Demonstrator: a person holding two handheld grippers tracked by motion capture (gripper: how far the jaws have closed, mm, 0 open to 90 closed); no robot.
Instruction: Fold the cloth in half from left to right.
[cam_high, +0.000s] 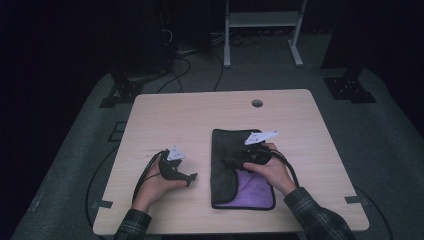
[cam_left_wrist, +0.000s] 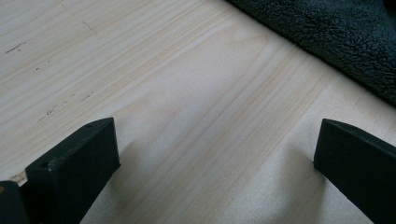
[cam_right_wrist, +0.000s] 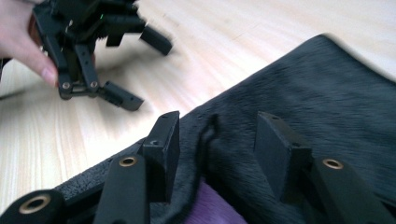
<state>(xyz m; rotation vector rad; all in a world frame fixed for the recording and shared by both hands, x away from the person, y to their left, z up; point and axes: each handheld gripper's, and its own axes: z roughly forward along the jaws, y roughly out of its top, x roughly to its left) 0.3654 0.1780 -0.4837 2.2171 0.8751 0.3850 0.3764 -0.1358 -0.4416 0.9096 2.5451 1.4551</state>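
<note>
Cloth: dark fleece cloth (cam_high: 235, 155), purple lining showing, lies lower centre-right on table (cam_high: 165, 110)
Handling: likely soft, light, floppy; best pinched at a folded edge
Right gripper (cam_right_wrist: 215, 140): jaws apart over a fabric ridge, not pinching
Left gripper (cam_left_wrist: 215, 158): spread wide, empty

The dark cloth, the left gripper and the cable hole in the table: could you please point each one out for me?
dark cloth (cam_high: 227, 145), high view, on its upper black part.
left gripper (cam_high: 190, 179), high view, between its jaw tips.
cable hole (cam_high: 257, 103), high view, on its middle.
</note>
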